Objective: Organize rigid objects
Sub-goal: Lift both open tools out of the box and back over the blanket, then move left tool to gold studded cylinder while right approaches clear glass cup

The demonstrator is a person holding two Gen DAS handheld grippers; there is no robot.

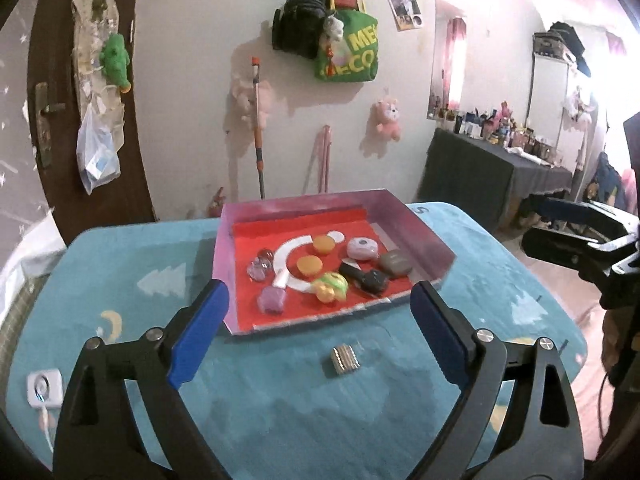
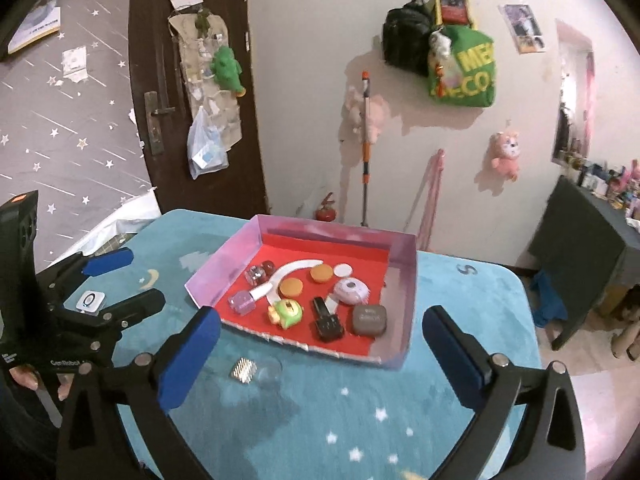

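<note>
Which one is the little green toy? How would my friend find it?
Find the pink-walled tray with the red floor on the blue tablecloth. Near its front edge, just left of the black car key, sits the little green toy. It is the only green-and-yellow thing inside; its neighbours are orange, purple, black or grey.
</note>
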